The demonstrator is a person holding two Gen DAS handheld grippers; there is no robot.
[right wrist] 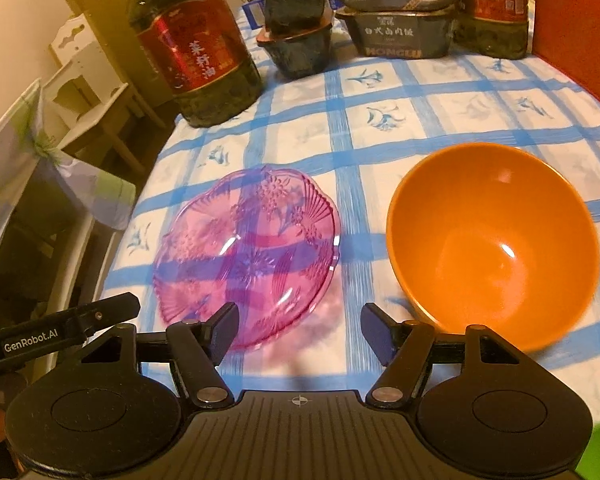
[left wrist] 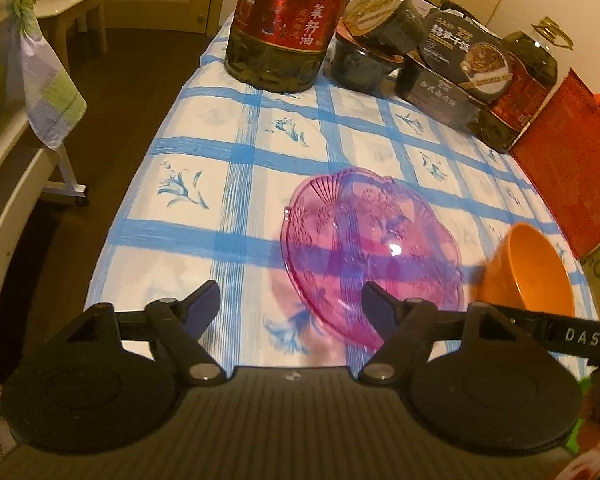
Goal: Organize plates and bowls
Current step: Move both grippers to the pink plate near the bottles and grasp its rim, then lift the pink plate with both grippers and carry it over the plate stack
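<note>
Nothing stacked yet. Pink glass plate point(right wrist: 246, 256) and orange bowl point(right wrist: 492, 240) sit side by side, apart, on the checked tablecloth point(right wrist: 380, 140). My left gripper point(left wrist: 291, 306) and right gripper point(right wrist: 299, 330) both gape, empty, above the near edge.

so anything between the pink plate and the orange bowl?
Nothing: only bare checked tablecloth separates the pink plate and orange bowl, clearest in the right wrist view.

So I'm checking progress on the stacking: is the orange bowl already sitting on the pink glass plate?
No, the orange bowl stands on the tablecloth beside the pink glass plate, with a strip of cloth between them.
</note>
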